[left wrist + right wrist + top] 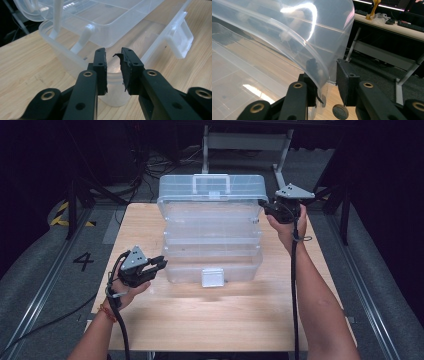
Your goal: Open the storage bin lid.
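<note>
A clear plastic toolbox (212, 265) stands open in the middle of the wooden table (200, 320), its trays stepped back and its lid (212, 195) upright at the rear. My left gripper (162, 262) is at the tub's front left corner. In the left gripper view its jaws (113, 53) stand slightly apart with the tub's rounded corner (115, 87) just beyond them, and the pads touch nothing. My right gripper (263, 205) is at the lid's right edge. The lid's curved edge (322, 50) lies between its jaws (326, 62), with a gap to the right pad (343, 75).
A white latch (212, 276) hangs on the tub's front wall, and appears as the latch (181, 40) to the right in the left gripper view. A metal stand (245, 142) and cables lie beyond the table. The floor at the left bears a "4" mark (83, 261).
</note>
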Available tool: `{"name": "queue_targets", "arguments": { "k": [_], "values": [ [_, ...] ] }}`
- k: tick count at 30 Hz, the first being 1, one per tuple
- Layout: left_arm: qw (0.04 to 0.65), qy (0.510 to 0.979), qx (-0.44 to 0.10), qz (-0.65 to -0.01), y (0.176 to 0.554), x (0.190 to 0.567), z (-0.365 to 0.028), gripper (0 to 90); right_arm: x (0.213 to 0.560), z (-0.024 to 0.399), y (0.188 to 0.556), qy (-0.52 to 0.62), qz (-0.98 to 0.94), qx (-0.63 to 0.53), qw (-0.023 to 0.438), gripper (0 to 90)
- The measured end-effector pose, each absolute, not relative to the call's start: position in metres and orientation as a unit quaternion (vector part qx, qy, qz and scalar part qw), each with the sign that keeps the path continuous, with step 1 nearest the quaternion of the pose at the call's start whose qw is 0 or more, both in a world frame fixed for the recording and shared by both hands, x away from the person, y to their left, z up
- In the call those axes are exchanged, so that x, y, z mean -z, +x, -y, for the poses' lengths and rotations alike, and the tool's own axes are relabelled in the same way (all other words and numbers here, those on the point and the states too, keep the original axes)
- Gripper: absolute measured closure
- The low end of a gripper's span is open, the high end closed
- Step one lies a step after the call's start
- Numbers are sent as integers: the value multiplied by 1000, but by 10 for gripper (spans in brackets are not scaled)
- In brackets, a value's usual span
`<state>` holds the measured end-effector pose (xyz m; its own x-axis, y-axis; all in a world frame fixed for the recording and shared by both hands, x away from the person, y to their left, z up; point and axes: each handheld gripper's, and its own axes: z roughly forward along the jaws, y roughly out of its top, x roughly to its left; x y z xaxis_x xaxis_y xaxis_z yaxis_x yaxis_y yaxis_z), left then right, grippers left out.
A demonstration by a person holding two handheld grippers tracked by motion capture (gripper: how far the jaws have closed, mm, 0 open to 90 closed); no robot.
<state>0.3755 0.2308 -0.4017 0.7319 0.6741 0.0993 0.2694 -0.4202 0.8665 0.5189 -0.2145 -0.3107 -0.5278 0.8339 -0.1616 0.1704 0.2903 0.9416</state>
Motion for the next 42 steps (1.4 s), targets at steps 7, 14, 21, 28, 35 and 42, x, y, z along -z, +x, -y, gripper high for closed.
{"name": "queue_targets", "arguments": {
  "k": [7,14,21,28,35,42],
  "values": [
    [421,830,-232,-284,364,399,-238,691,308,214,522,348,-729,-481,340,716],
    [369,859,-212,-284,357,423,-250,613,307,214,526,353,-728,-484,335,719],
    [342,872,-187,-294,354,445,-253,548,306,213,527,354,-727,-483,335,722],
    [326,883,-157,-299,354,463,-254,444,306,213,530,357,-723,-486,336,726],
    [325,883,-140,-310,357,473,-256,405,305,212,534,360,-723,-486,334,728],
    [346,869,-130,-329,359,478,-263,363,302,212,542,360,-725,-482,335,735]
  ]
}}
